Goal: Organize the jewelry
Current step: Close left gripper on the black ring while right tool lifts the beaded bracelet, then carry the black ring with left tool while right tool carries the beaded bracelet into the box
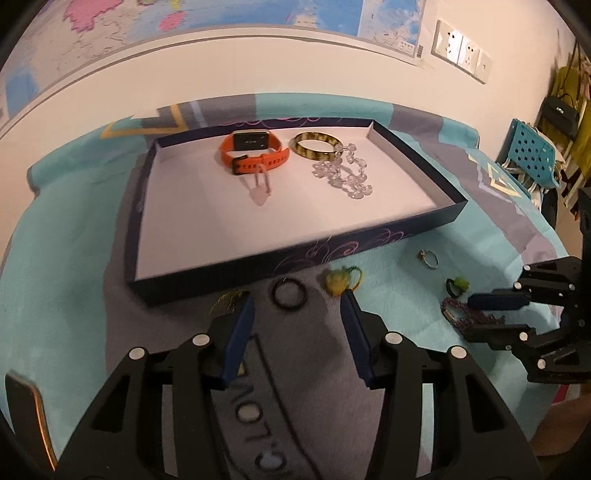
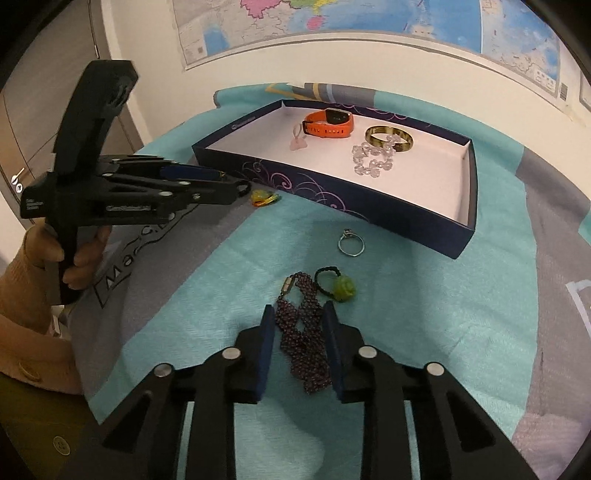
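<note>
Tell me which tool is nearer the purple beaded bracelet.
Right. The right tool straddles the purple beaded bracelet, fingers on either side. The left tool is off to its side, by the black ring.

I see a cream wall [image 1: 258, 70] with a map [image 2: 332, 18] on it. Sockets [image 1: 461, 48] are at right, and a blue chair [image 1: 532, 151] stands near.
</note>
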{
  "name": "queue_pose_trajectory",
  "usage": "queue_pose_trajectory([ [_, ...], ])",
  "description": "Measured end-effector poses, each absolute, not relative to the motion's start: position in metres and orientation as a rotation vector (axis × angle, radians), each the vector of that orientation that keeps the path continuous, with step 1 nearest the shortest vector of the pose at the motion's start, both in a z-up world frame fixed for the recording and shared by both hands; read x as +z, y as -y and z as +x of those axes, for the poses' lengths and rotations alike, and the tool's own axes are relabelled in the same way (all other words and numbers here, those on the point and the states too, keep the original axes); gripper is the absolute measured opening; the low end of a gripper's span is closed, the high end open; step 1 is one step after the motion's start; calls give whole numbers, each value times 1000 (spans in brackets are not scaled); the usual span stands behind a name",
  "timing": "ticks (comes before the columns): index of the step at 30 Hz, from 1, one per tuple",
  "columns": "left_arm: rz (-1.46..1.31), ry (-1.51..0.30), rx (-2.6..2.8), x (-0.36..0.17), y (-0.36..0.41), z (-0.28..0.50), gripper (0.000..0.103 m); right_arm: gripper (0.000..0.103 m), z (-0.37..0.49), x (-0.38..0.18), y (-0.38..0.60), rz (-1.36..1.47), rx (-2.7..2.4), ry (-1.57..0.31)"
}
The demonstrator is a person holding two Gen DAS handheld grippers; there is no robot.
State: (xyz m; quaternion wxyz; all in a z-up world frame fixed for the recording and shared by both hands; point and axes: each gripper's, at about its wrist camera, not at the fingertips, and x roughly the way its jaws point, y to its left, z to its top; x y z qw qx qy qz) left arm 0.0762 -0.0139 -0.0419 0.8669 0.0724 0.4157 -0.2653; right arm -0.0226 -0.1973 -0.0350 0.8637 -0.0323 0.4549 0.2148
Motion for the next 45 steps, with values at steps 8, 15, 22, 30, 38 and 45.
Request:
queue_pose_trajectory([
  [8,191,-888,-542,-48,22,85,42,4,-18,-33,201,25,509,-968],
  [15,243,-864,-517,-49,27,79,23,4,-15,-21,200,73,547,-939],
  [22,206,-872,-529,-45,23,76,23,4,-9,-9,204,100,551,-902],
  [30,148,-842,-555,-25,13,76,23,4,9,13,209,95,539,-838],
  [38,154,-799,-556,-9,14,78,23,4,28,26,218,94,521,-797],
  [45,148,-781,-547,-1,14,90,23,4,51,38,227,100,494,-766],
])
